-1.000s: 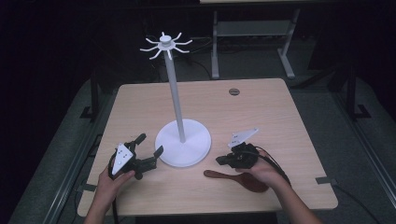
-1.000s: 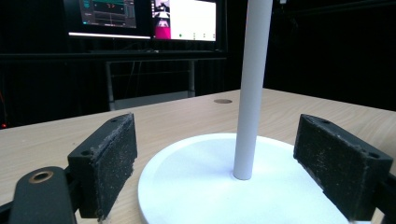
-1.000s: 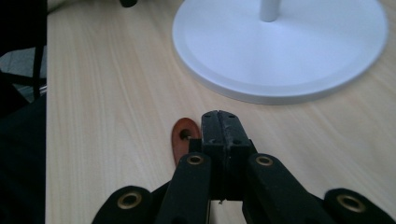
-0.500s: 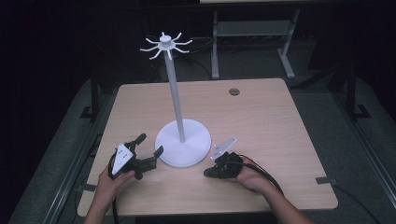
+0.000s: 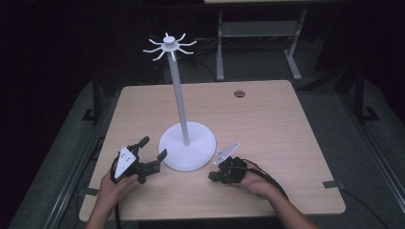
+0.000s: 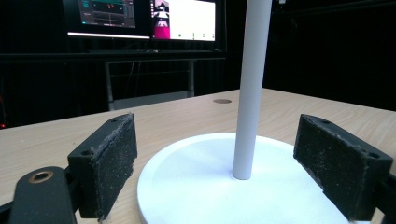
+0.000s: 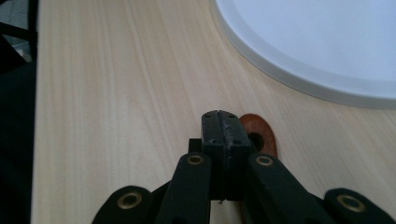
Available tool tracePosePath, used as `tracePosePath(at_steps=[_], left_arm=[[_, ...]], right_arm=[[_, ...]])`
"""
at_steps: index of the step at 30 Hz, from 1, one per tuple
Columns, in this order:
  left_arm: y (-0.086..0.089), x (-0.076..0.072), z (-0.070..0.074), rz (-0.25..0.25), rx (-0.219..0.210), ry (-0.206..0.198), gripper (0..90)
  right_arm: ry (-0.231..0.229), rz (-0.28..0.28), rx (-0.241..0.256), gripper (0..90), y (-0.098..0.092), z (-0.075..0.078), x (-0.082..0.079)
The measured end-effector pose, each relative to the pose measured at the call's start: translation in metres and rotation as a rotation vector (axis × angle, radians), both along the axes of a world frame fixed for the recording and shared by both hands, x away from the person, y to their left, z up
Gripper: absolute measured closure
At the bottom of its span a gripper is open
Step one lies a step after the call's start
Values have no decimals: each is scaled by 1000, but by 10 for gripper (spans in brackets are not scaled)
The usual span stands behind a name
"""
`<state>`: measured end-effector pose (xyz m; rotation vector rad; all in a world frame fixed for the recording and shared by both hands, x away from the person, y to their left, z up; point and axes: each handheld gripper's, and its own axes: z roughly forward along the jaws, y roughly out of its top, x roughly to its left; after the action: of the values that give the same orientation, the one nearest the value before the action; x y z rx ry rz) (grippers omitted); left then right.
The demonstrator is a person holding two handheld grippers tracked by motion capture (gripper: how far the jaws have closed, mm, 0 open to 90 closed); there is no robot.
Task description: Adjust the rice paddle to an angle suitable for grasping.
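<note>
Right gripper [image 7: 223, 135], jaws pressed together, lies low on the table [image 5: 286, 124] with a brown holed piece [image 7: 258, 133] touching its tip (whether pinched, cannot tell). White stand base [image 5: 187, 151] lies just far-left of it. Left gripper [image 5: 152, 149] is spread wide, facing the base's left edge.

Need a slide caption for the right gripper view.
Right gripper shut beside a brown holed tab, near the stand's white base.

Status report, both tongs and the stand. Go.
Left tongs open, pads flanking the white stand, not touching. Right tongs shut, low over the table, brown holed piece just behind their tips; grip on it unconfirmed. Nothing in the way.
</note>
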<state>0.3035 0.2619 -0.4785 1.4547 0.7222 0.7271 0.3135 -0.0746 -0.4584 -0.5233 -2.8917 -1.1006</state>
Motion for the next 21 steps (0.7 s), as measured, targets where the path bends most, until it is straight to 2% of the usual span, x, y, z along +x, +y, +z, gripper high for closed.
tracePosePath(at_steps=[5,14,18,19,21], left_arm=[[0,0,0,-1,-2,0,129],[0,0,0,-1,0,0,128],[0,0,0,-1,0,0,129],[0,0,0,-1,0,0,129],[0,0,0,-1,-1,0,129]], right_arm=[[-8,-26,-19,899,-5,-1,4],[6,-95,-8,899,-20,0,11],[-10,-118,-9,899,-28,1,15],[2,-129,-2,899,-29,2,15],[0,-142,-3,899,-32,2,16]])
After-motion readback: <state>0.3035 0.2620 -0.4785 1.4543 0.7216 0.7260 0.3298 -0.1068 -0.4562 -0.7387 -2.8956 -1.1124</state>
